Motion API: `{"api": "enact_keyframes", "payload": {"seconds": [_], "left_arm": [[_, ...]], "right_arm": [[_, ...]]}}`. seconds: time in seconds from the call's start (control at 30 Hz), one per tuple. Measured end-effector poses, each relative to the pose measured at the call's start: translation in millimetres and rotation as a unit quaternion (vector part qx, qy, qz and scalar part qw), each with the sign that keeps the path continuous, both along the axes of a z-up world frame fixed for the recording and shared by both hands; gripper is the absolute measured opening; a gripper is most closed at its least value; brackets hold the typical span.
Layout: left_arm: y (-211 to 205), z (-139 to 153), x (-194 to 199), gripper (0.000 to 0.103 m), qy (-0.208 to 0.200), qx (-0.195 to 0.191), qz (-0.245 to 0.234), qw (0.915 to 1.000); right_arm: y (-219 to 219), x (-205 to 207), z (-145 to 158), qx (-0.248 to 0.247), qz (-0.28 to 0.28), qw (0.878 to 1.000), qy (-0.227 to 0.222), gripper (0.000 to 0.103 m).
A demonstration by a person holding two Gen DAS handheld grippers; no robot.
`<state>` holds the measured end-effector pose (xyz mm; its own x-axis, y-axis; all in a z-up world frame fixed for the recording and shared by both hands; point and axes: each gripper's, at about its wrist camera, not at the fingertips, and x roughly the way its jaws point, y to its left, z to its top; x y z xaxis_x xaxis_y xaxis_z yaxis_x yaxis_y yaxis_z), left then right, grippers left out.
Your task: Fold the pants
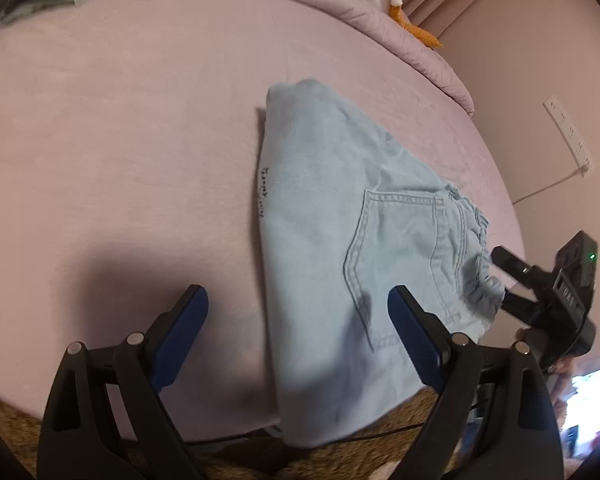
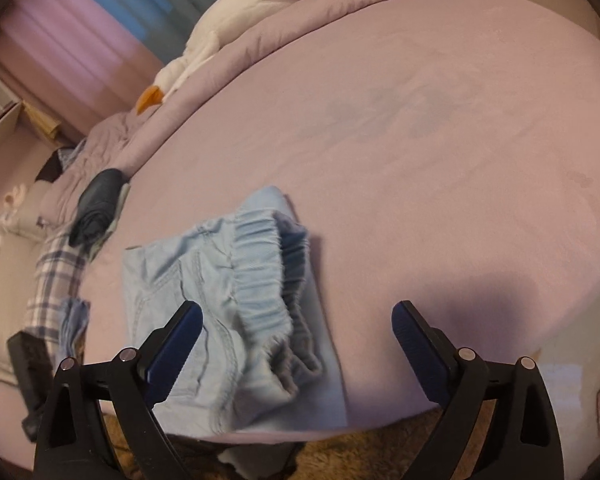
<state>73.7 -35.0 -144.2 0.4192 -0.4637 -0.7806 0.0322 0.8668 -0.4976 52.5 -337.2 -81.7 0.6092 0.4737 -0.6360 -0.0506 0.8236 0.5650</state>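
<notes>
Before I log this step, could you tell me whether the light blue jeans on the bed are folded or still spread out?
Folded. The light blue jeans lie as a compact layered stack on the lilac bed sheet, back pocket up, elastic waistband doubled over.

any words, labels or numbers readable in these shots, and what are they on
Nothing can be read with certainty.
Small dark script along the folded edge of the light blue pants: too blurred to read.
Pale digits on the body of the right hand-held gripper, seen in the left wrist view: too small to read.
Marks on the white wall outlet strip: not legible.
</notes>
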Motion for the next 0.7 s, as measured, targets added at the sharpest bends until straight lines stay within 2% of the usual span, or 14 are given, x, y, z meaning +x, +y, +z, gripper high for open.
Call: {"api": "enact_keyframes", "payload": {"seconds": [0.07,0.13,0.2,0.3,0.37,0.43,0.5,0.53,0.6,0.7], "left_arm": [[0.0,-3.7,4.6,0.090,0.007,-0.002,0.002,1.0000],[-2.9,-2.0,5.7,0.089,-0.005,-0.004,-0.011,0.9999],[-6.0,-4.2,8.8,0.082,-0.001,-0.018,-0.021,0.9996],[-11.1,-5.2,14.8,0.073,-0.004,-0.014,-0.032,0.9994],[-13.4,-8.8,20.3,0.066,0.002,-0.033,-0.040,0.9986],[-13.5,-10.7,23.8,0.063,0.009,-0.040,-0.036,0.9985],[-12.2,-11.9,24.1,0.048,0.016,-0.044,-0.032,0.9984],[-12.6,-12.6,23.3,0.047,0.017,-0.047,-0.029,0.9983],[-9.9,-11.9,17.2,0.037,0.014,-0.048,-0.026,0.9984],[-9.8,-5.6,5.3,0.027,0.013,-0.057,-0.021,0.9981]], "right_arm": [[8.0,6.9,-3.1,0.004,0.016,1.000,0.008,0.095],[16.3,15.8,-11.5,0.014,0.038,0.999,0.026,0.095],[23.9,22.5,-18.7,0.013,0.049,0.998,0.036,0.095],[28.3,24.3,-16.0,0.006,0.060,0.998,0.028,0.095],[31.2,29.7,-16.7,0.018,0.076,0.997,0.028,0.095],[33.9,37.2,-18.0,0.021,0.085,0.996,0.029,0.095],[37.6,41.7,-16.8,0.026,0.094,0.995,0.030,0.085],[37.5,42.9,-17.1,0.030,0.091,0.995,0.036,0.082],[39.0,42.2,-16.5,0.032,0.094,0.994,0.043,0.063],[41.5,37.0,-18.4,0.042,0.090,0.994,0.049,0.051]]}}
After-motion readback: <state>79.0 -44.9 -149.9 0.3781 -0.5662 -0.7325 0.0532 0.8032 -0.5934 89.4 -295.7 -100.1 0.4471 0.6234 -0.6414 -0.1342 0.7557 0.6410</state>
